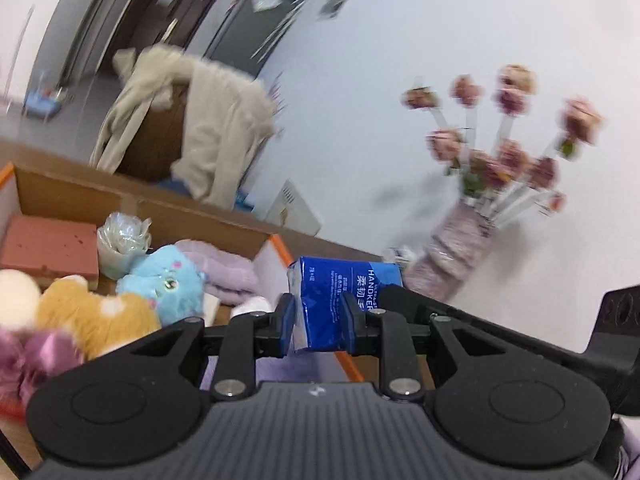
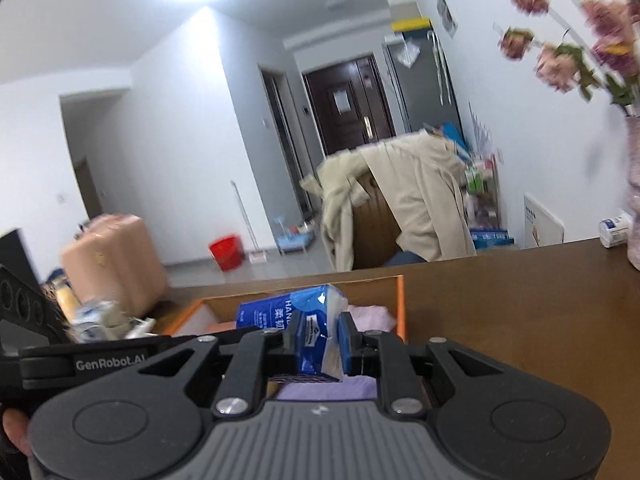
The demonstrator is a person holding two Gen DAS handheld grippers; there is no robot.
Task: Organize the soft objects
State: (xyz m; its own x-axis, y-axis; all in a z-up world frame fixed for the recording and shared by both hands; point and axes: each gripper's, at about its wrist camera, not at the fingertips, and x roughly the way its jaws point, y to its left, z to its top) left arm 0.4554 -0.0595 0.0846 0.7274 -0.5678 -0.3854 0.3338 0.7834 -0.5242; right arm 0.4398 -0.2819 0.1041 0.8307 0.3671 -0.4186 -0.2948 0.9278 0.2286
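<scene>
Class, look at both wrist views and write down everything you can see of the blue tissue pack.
The tissue pack is a soft block wrapped in glossy blue plastic with white lettering, partly reading "HANDKER". One end shows white tissue and crumpled wrap. Both grippers grip it: the left gripper and the right gripper each have their jaws pressed on its sides, denting it. It is held in the air, tilted, above the cardboard box of plush toys, touching nothing else.
</scene>
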